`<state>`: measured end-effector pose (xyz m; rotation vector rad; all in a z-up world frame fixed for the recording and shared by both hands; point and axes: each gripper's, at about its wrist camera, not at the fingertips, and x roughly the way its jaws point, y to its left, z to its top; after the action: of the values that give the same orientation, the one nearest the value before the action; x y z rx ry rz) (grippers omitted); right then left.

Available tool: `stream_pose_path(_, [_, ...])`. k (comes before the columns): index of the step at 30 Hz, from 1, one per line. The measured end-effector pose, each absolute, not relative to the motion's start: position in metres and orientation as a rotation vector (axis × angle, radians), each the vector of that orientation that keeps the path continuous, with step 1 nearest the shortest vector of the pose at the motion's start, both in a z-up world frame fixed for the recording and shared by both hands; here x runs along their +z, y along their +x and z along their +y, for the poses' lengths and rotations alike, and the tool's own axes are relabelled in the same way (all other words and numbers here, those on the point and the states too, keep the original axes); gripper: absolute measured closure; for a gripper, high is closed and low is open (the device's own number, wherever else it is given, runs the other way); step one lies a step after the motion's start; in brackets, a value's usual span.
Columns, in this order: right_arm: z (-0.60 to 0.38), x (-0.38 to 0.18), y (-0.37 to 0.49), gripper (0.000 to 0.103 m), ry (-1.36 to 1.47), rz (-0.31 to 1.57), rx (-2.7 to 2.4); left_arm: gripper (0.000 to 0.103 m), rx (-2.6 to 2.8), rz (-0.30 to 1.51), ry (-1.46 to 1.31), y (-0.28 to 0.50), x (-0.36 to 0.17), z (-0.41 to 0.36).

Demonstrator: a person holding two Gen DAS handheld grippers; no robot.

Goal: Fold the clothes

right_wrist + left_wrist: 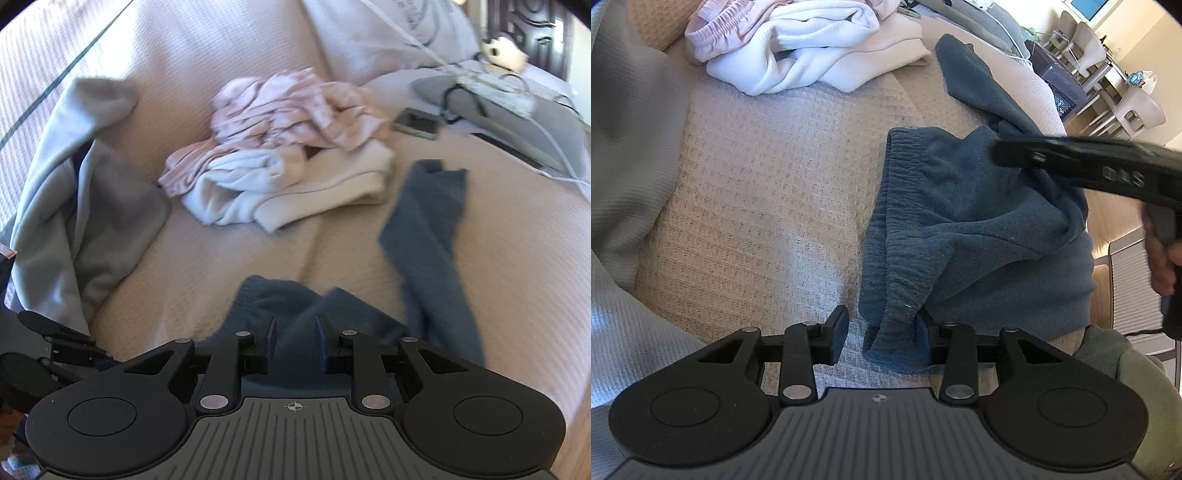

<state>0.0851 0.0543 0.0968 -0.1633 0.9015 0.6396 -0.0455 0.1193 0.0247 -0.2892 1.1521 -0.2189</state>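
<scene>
A dark blue garment (942, 206) with a ribbed waistband lies rumpled on the beige bed cover (757, 192). One long part of it (424, 229) stretches away over the bed. My left gripper (881, 334) is open around the waistband's near corner. The cloth rests against the right pad, and a gap shows at the left pad. My right gripper (997, 153) comes in from the right, blurred, with the fabric tented up at its tip. In the right wrist view the right gripper (295, 339) has a ridge of blue fabric filling the space between its pads.
A pile of white and pink clothes (798, 48) (280, 147) lies further back on the bed. A grey garment (624, 147) (85, 206) is bunched at the left. A phone (415, 123) and cables lie at the back right. The bed's edge and wooden floor (1115, 221) are at the right.
</scene>
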Motion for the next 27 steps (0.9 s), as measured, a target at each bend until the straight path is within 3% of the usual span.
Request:
stream_pose_path(6, [0.097, 0.085, 0.104, 0.065, -0.287, 0.888, 0.739, 0.067, -0.218, 1.152, -0.299, -0.047, 0.025, 0.120])
stream_pose_path(14, [0.111, 0.051, 0.117, 0.066, -0.437, 0.960, 0.777, 0.067, -0.226, 1.157, -0.298, -0.045, 0.025, 0.118])
stream_pose_path(16, [0.109, 0.050, 0.114, 0.073, -0.429, 0.952, 0.768, 0.069, -0.231, 1.155, -0.298, -0.044, 0.025, 0.118])
stream_pose_path(18, [0.106, 0.055, 0.115, 0.090, -0.396, 0.940, 0.747, 0.075, -0.237, 1.150, -0.307, -0.042, 0.027, 0.119])
stream_pose_path(25, [0.110, 0.113, 0.139, 0.093, -0.320, 0.764, 0.757, 0.075, -0.217, 1.055, -0.388, -0.032, 0.059, 0.138])
stream_pose_path(26, [0.115, 0.119, 0.145, 0.093, -0.318, 0.741, 0.763, 0.078, -0.210, 1.035, -0.386, -0.030, 0.066, 0.141])
stream_pose_path(27, [0.120, 0.125, 0.151, 0.093, -0.318, 0.719, 0.768, 0.087, -0.172, 1.016, -0.347, -0.028, 0.074, 0.143])
